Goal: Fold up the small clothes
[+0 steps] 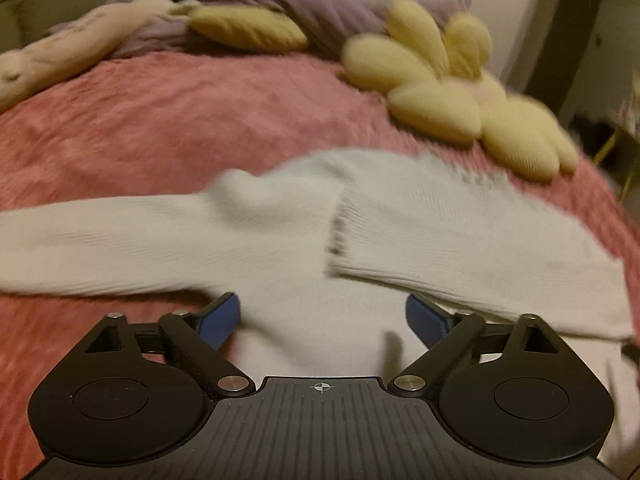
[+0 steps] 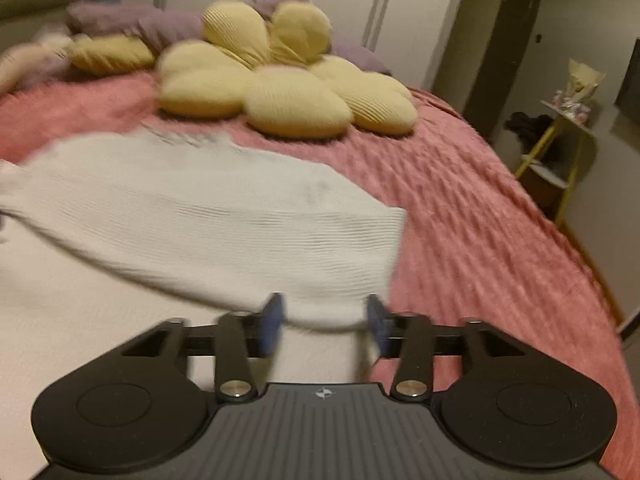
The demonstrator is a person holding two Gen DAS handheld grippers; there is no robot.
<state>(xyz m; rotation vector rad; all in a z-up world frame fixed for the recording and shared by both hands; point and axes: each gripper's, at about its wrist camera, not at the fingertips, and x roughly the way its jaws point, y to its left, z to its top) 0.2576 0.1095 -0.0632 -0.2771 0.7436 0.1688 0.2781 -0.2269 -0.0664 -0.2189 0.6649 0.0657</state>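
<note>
A small white knit sweater (image 1: 280,240) lies flat on the pink bedspread (image 1: 160,120). Its left sleeve (image 1: 80,252) stretches out to the left. Its right sleeve (image 1: 460,248) is folded across the body. My left gripper (image 1: 322,320) is open and empty, just above the sweater's body. In the right wrist view the sweater (image 2: 180,208) fills the left half, with the folded part's edge (image 2: 384,248) ending at the bedspread (image 2: 480,220). My right gripper (image 2: 326,324) is open over the sweater's right edge and holds nothing. Both views are blurred.
A yellow flower-shaped cushion (image 1: 452,88) (image 2: 280,80) lies behind the sweater. A second yellow cushion (image 1: 248,28), a pale plush toy (image 1: 68,44) and purple pillows (image 1: 320,12) sit further back. The bed's right edge drops to the floor near a yellow side table (image 2: 560,152).
</note>
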